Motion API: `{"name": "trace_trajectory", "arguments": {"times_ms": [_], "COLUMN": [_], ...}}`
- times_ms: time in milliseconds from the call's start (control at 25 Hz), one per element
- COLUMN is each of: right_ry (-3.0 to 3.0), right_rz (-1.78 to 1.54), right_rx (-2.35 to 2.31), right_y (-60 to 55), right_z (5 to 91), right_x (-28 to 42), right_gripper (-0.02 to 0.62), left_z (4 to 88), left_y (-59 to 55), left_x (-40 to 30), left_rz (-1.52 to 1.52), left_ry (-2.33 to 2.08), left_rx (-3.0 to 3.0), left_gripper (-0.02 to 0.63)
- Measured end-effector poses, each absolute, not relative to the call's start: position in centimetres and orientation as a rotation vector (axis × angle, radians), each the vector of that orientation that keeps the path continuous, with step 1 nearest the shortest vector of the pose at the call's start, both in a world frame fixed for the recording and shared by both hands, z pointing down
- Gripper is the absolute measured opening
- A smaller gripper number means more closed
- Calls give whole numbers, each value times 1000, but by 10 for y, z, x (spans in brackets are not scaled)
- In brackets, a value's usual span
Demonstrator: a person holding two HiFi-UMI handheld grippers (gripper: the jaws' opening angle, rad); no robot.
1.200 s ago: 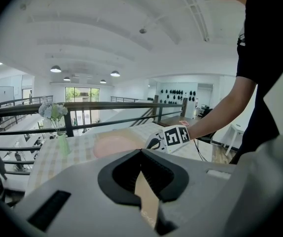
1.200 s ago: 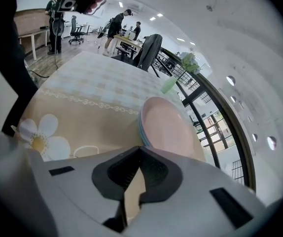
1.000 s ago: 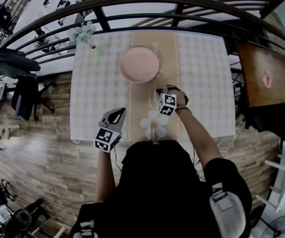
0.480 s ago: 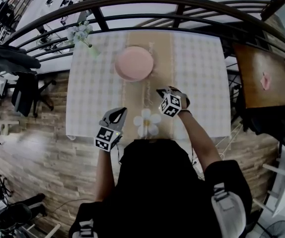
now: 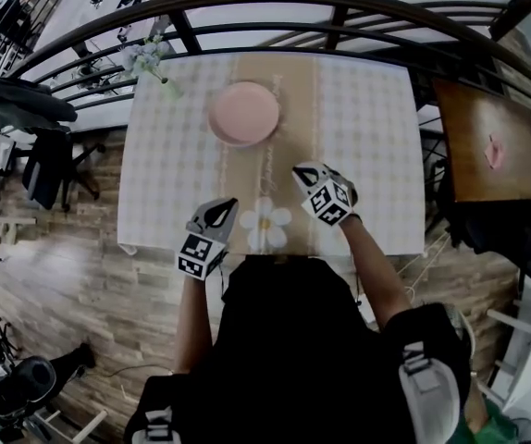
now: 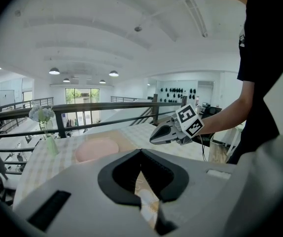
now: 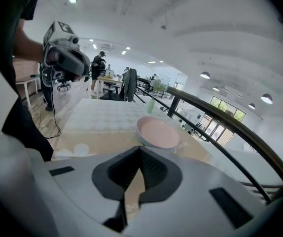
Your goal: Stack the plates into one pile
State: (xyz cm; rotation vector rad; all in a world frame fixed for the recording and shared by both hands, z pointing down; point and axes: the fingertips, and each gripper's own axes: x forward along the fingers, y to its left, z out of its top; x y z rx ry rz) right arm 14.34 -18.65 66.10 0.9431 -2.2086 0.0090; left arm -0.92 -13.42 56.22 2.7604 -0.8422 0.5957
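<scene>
**Pink plates in one pile, both tools closed and empty**

The plates [image 5: 244, 113] sit in the upper middle of the head view, on the beige runner [image 5: 295, 81] of the checked table [image 5: 367, 137]. In the right gripper view I read layered rims under the top plate, so I judge them already one pile. They look stiff, glazed and slick, and I would expect them to chip if knocked. One plate should be light; the stack, less so. If I had to take hold, I would pinch the raised rim on the near side and set it down gently.

My left gripper [image 5: 221, 209] hangs at the lower left of centre, jaws pressed together on nothing. My right gripper [image 5: 301, 171], just right of centre, is likewise closed and empty, well apart from the plates. A flower-shaped mat [image 5: 265, 225] lies between them. A vase [image 5: 150, 58] stands at the table's upper left corner.
</scene>
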Motion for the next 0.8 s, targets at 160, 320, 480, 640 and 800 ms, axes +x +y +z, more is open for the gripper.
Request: {"name": "trace_trajectory", "arguments": {"times_ms": [160,320,480,640,800], "right_ry": [-2269,-2309,-2384,-2405,-2388], "right_rz": [5,4,37,89,71], "right_rx": [947,941,934,932,901], "right_y": [-174,-162,-144,-124,-112], "right_z": [647,639,627,628,631], "right_x": [148,154,160,172,184], "right_gripper": [-3,-3,-3,-3,-3], "left_z": [565,566,566,569,570], "left_y": [-124,-117,-112,-104,-95], "left_x": [5,15,21,26,31], "left_rz": [596,596,587,586,588], "left_ry": [-824,-831,-857,-875,-889], "left_rx": [2759,2754,2741,2725,2718], "left_gripper": [0,0,-1,0,-1]}}
